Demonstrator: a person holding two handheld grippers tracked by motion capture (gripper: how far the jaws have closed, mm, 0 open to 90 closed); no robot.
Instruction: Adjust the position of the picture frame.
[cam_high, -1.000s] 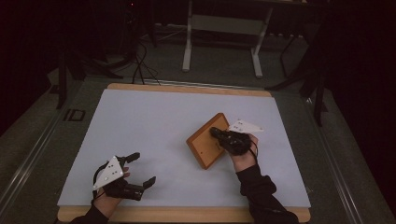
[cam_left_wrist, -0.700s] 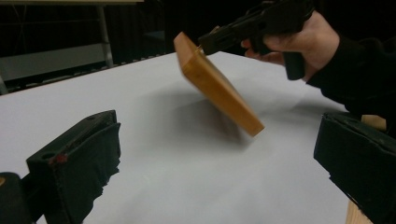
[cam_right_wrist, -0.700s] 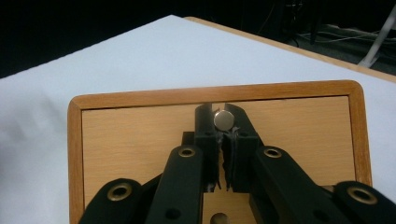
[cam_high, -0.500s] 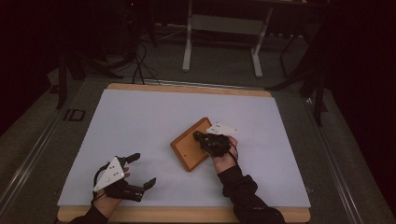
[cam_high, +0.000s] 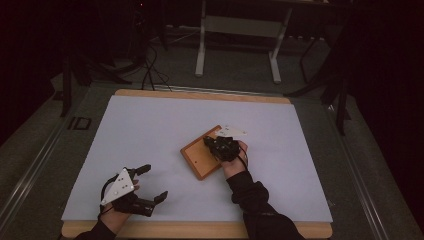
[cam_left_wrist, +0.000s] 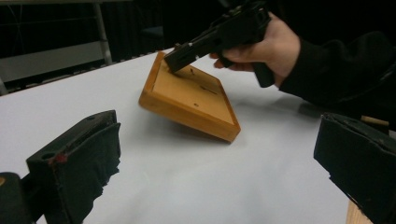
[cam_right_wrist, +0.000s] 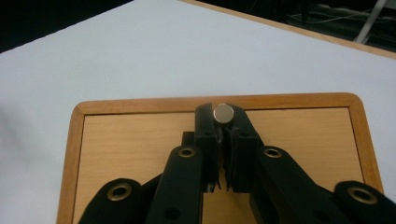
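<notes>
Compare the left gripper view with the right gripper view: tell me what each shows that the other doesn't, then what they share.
Left gripper view alone: the left gripper with its jaws wide apart, the person's right hand, and the wooden tray tilted, one edge raised off the white table cover. Right gripper view alone: a small round metal knob pinched between the right gripper's tips. Shared: the tray, the cover, and the right gripper.

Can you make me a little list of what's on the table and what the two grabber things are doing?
table: white top, wooden edge
wooden tray: tilted, one edge lifted off the table
small metal knob: pinched between the right gripper's jaws
right gripper: shut on the knob, over the tray
left gripper: open, holding nothing, near the front edge
</notes>
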